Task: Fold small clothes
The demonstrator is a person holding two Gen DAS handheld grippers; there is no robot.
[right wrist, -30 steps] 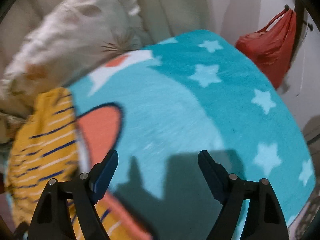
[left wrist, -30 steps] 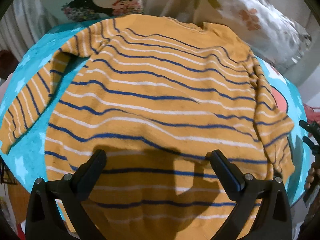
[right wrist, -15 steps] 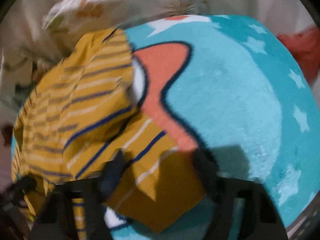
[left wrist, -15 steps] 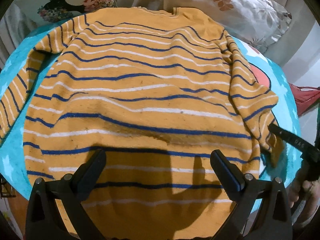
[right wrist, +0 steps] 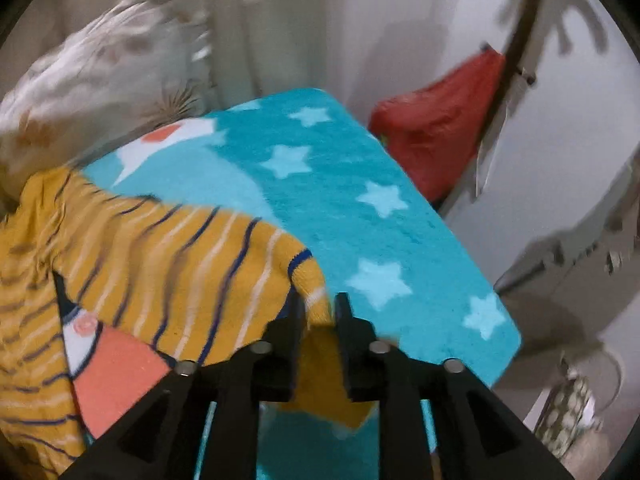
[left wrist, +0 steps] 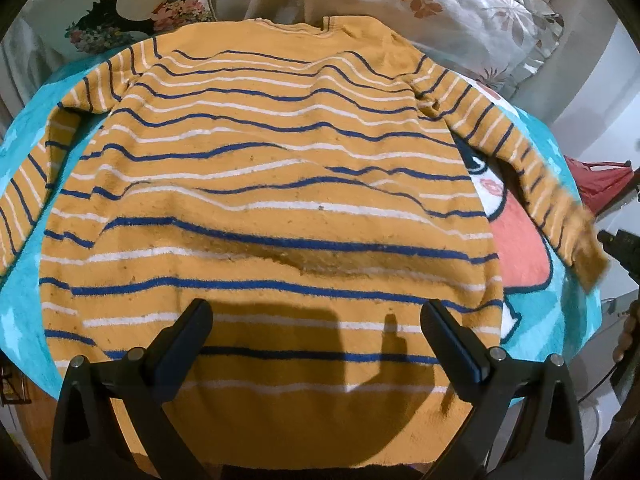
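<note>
Nearest the right wrist camera: the right gripper (right wrist: 318, 312) has the cuff end of the right sleeve (right wrist: 176, 264) between its black fingers, and its jaws are closing on the knit; the fabric bunches between the pads, so a hold appears to be forming.
Step in hand: judged as drawing the sleeve out straight, ready to fold it across the body of the garment.
How to do it well: pinch the whole cuff rather than one layer, lift only enough to clear the blanket, and carry the sleeve in a flat sweep so the shoulder seam does not twist.
Right hand pose: angled steeply down, at the garment's right edge.
Left gripper (left wrist: 316, 330): fingers wide apart and empty, hovering over the hem, pointing steeply down.
Garment: the mustard-yellow knitted sweater with blue and white stripes (left wrist: 276, 184) lies spread flat, neckline far from the camera, left sleeve trailing off to the side.
Beneath: a turquoise fleece blanket with pale stars (right wrist: 360, 200).
Farther back: white floral pillows (left wrist: 460, 12) touch the neckline.
</note>
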